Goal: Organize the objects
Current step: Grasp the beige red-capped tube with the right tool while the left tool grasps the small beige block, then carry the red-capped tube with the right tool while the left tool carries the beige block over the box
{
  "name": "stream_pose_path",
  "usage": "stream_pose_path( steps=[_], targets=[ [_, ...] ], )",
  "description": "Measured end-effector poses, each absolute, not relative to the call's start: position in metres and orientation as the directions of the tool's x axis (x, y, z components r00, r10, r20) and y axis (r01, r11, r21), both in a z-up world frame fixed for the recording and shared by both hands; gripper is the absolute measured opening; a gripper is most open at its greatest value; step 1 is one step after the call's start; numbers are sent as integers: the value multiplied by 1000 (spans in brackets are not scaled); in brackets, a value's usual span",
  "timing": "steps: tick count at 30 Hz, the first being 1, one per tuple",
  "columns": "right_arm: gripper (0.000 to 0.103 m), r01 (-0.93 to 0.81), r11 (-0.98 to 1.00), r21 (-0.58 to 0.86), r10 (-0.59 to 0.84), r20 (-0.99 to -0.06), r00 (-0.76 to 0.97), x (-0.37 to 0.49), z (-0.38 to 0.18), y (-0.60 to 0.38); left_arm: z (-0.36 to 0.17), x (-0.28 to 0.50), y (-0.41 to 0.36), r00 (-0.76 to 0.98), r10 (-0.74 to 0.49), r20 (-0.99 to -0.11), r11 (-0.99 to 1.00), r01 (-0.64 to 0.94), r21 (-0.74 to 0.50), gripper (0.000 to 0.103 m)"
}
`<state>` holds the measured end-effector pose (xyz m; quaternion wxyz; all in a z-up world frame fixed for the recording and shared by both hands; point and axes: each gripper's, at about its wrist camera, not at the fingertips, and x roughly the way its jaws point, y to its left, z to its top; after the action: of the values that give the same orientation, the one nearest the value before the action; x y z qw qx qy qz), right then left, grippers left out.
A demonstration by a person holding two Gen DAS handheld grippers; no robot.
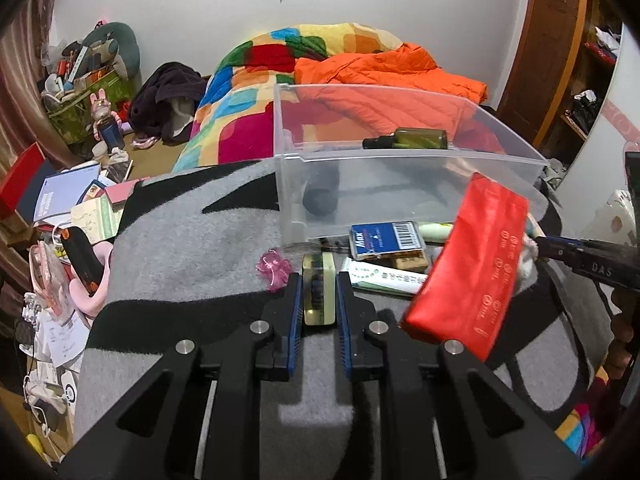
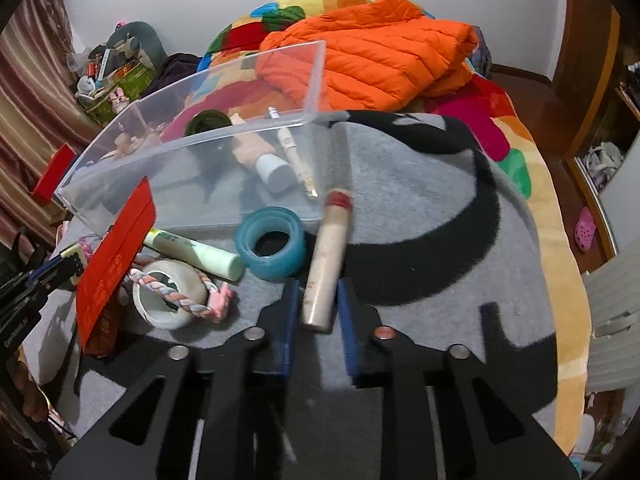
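Note:
A clear plastic bin point(image 1: 400, 168) point(image 2: 192, 184) stands on the grey and black blanket point(image 1: 192, 248) and holds a dark green bottle point(image 1: 412, 139), a peach tube point(image 2: 256, 152) and a thin pen-like stick point(image 2: 296, 156). My left gripper point(image 1: 318, 284) is shut on a small cream and clear rectangular box point(image 1: 318, 292). My right gripper point(image 2: 318, 292) is closed around a cream tube with a red end point(image 2: 326, 256), which lies tilted between the fingers. A red pouch point(image 1: 468, 264) point(image 2: 116, 256) stands tilted between the two grippers.
In front of the bin lie a blue Max box point(image 1: 386, 240), a pale green tube point(image 2: 196, 254), a blue tape roll point(image 2: 272, 246), a white tape roll point(image 2: 168, 296) with a braided band, and a pink wrapper point(image 1: 274, 266). An orange jacket point(image 2: 368, 48) lies behind.

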<state>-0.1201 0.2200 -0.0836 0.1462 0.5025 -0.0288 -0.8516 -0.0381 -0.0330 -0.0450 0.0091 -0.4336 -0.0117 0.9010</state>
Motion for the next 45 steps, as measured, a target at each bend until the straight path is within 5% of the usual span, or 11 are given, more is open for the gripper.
stream_pose_path(
  steps=[14, 20, 24, 28, 31, 45],
  targets=[
    [14, 272, -949, 156, -270, -850, -453, -99, -75, 231, -33, -19, -41, -634, 60, -771, -998, -26, -57, 9],
    [17, 288, -950, 116, -246, -848, -470, -96, -69, 227, -37, -20, -37, -621, 60, -782, -998, -41, -43, 29],
    [20, 274, -955, 117, -240, -848, -473, -106, -71, 224, -42, -19, -30, -611, 58, -789, -998, -62, -25, 34],
    [20, 259, -958, 120, -231, -859, -457, -114, -82, 221, -53, -23, -26, -586, 55, -808, -998, -66, -21, 33],
    [19, 260, -960, 99, -217, -850, -480, -111, -82, 220, -61, -25, -27, -573, 54, -818, -998, -54, -29, 16],
    [14, 232, -965, 124, -241, -773, -587, -100, -44, 232, -25, -23, -36, -667, 44, -743, -999, -10, -50, 16]
  ],
)
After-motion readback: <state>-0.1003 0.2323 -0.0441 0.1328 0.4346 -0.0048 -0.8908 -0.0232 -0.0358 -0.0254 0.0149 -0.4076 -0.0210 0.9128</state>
